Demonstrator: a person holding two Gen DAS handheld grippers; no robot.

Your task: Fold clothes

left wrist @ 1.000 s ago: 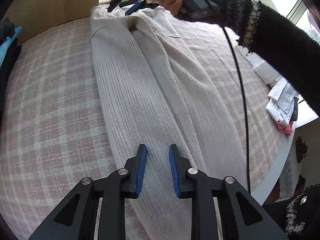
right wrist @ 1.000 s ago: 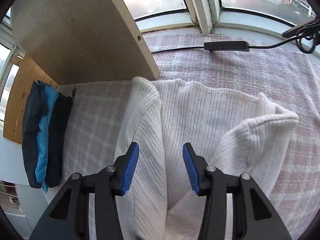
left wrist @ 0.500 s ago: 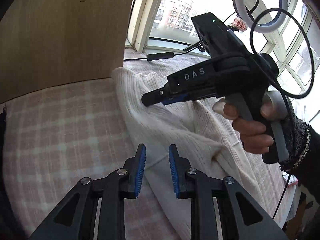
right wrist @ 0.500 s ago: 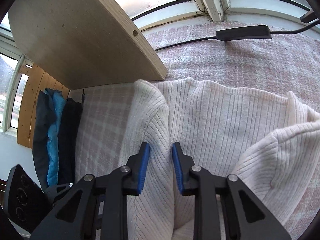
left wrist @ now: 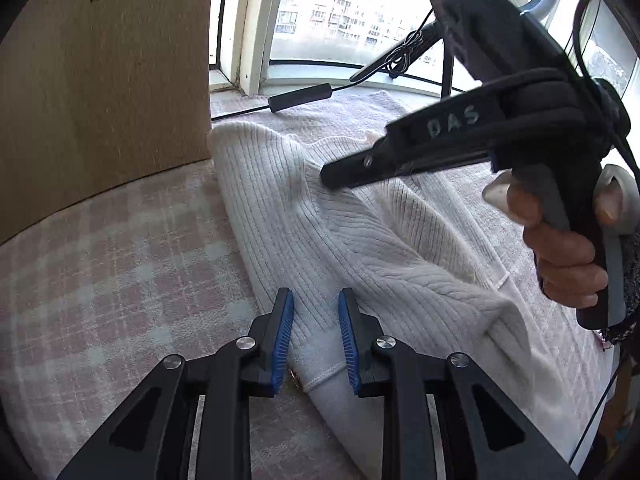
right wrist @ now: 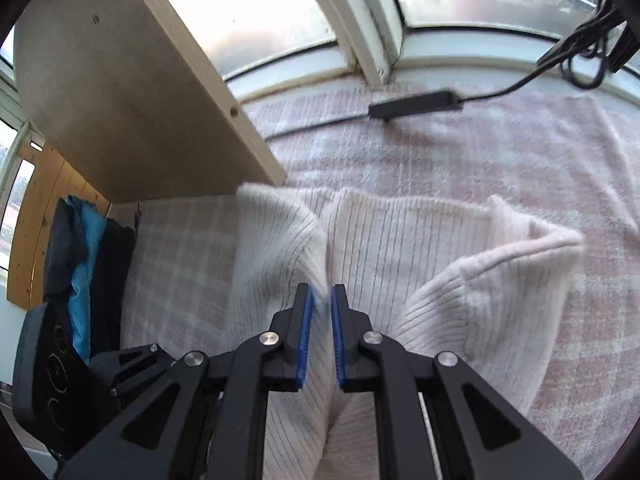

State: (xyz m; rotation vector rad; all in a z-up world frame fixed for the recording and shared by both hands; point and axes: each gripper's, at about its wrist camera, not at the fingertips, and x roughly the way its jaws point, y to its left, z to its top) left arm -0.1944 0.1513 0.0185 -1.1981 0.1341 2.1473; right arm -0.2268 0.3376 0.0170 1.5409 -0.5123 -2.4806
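A white ribbed sweater (left wrist: 360, 248) (right wrist: 400, 248) lies on a pink plaid cover (left wrist: 100, 280). My right gripper (right wrist: 323, 300) is closing, and its blue pads pinch a raised fold of the sweater near the shoulder. In the left wrist view the right gripper (left wrist: 332, 176) shows from the side, held by a hand (left wrist: 568, 252), with its tip on the knit. My left gripper (left wrist: 316, 308) hovers low over a sleeve cuff (left wrist: 320, 372). Its jaws stand narrowly apart on either side of the cuff, and I see no squeeze.
A wooden board (right wrist: 140, 100) stands at the sweater's left shoulder. Dark and blue clothes (right wrist: 80, 264) are stacked at the far left. A black cable with an inline box (right wrist: 416, 104) lies by the window. A hand and dark sleeve fill the right of the left wrist view.
My right jaws have closed from wide apart onto a fold of the sweater. My left gripper has travelled up the sweater from its lower part to near the shoulder.
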